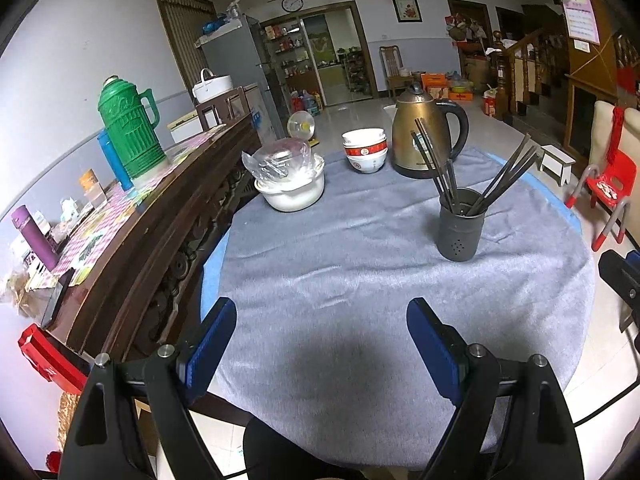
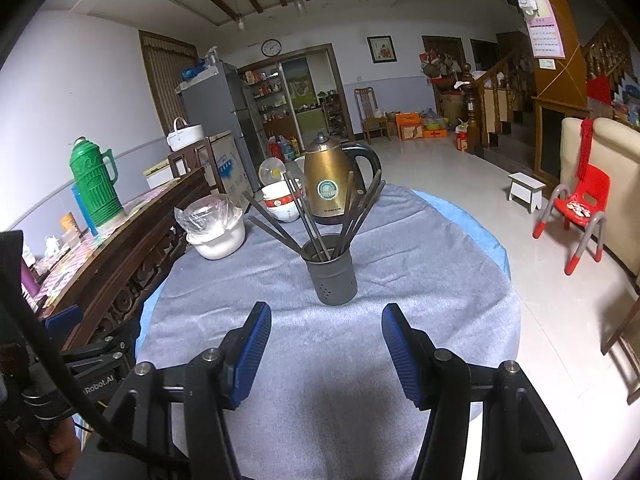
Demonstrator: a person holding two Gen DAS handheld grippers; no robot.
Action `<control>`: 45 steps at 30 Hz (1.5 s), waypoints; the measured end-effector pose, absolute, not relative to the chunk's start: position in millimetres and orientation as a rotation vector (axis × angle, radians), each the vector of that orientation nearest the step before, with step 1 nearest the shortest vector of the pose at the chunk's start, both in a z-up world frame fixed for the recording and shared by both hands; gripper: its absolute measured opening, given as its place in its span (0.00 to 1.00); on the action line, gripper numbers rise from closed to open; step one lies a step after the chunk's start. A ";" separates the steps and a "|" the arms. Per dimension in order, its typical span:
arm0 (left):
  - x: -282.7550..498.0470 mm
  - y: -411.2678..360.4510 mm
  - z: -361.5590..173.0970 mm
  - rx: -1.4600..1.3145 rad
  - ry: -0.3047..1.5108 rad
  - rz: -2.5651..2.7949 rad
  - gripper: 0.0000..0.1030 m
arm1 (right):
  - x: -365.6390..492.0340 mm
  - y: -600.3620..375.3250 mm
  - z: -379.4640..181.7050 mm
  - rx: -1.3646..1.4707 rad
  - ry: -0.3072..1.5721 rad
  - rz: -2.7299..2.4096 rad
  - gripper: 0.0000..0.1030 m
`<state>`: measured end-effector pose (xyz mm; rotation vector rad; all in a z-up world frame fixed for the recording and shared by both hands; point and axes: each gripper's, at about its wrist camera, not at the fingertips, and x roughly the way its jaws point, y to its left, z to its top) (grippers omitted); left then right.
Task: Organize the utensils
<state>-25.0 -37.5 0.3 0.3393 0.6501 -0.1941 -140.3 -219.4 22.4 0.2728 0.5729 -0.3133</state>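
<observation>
The right gripper [image 2: 326, 354] hangs with its jaws apart and empty above the grey-clothed counter [image 2: 360, 360]. Just beyond it stands the dark holder [image 2: 331, 276] with chopsticks [image 2: 308, 216] fanned out inside. The left gripper [image 1: 322, 342], spread wider and also empty, has the holder [image 1: 460, 226] far to its right.

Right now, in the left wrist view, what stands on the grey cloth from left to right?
White pot → stacked bowls → kettle → chopstick holder.
</observation>
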 end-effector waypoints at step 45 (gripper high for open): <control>10.6 -38.1 9.2 0.324 0.684 -0.103 0.85 | -88.9 -223.2 28.1 0.147 0.547 -0.259 0.60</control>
